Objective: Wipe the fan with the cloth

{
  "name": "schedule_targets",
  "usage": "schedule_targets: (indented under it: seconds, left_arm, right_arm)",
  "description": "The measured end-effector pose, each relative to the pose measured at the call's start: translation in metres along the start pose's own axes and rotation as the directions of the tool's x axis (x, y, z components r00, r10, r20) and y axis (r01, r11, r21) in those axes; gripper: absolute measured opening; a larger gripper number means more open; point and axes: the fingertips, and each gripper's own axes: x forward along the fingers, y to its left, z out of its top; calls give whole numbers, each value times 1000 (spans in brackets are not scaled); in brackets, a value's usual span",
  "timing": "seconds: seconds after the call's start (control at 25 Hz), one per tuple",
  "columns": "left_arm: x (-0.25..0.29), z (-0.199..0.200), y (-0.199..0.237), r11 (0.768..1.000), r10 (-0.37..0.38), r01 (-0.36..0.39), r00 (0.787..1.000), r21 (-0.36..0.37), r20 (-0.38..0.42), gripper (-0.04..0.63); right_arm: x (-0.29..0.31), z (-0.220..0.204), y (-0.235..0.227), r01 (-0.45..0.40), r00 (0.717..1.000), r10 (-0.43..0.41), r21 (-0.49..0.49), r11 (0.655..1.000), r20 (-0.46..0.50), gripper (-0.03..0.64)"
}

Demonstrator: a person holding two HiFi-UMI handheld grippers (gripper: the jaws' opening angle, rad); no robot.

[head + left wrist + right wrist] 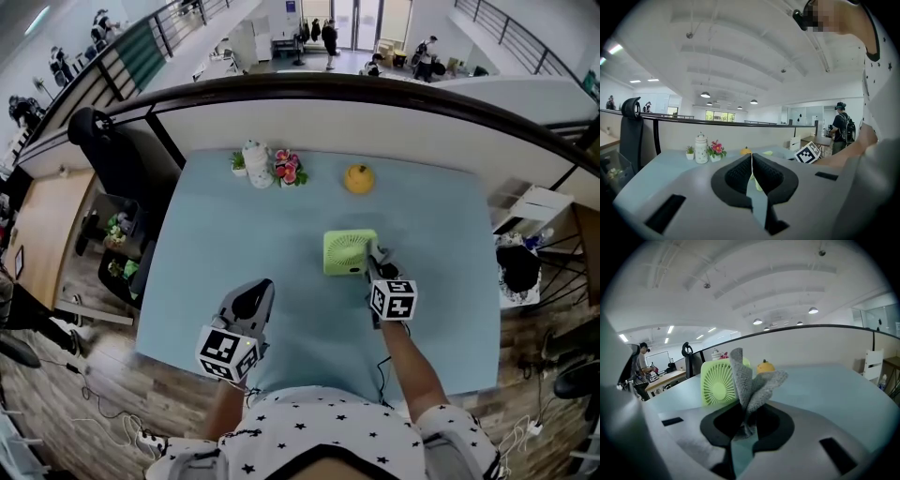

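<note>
A small lime-green fan (349,252) stands on the pale blue table (234,253), right of centre. In the right gripper view the fan (718,384) shows its round grille just left of a grey cloth (751,386). My right gripper (379,267) is shut on that cloth, whose folds stick up between the jaws, close to the fan's right side. My left gripper (251,302) hovers near the table's front edge, left of the fan. Its jaws are shut with nothing between them, and a sliver of the fan (757,184) shows past them.
At the table's far edge stand a white ceramic jar (255,163), a small pot of pink flowers (288,169) and a yellow fruit-shaped object (358,178). A black office chair (103,141) is beyond the left corner. A partition wall (375,117) runs behind the table.
</note>
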Motion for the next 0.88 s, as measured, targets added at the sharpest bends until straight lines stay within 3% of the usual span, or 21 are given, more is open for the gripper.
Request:
schedule_targets:
  seconds: [0.52, 0.72, 0.88]
  left_arm:
    - [-7, -1, 3, 1000, 9, -9, 1000, -6, 5, 31]
    - [-8, -2, 2, 1000, 9, -9, 1000, -9, 9, 31]
    - [-14, -4, 8, 999, 29, -29, 1000, -14, 7, 31]
  right_arm:
    - [-7, 7, 7, -7, 999, 7, 9, 1000, 32, 52]
    - [-7, 16, 52, -106, 992, 110, -71, 992, 59, 52]
    - [6, 1, 95, -203, 979, 206, -145, 968, 2, 52]
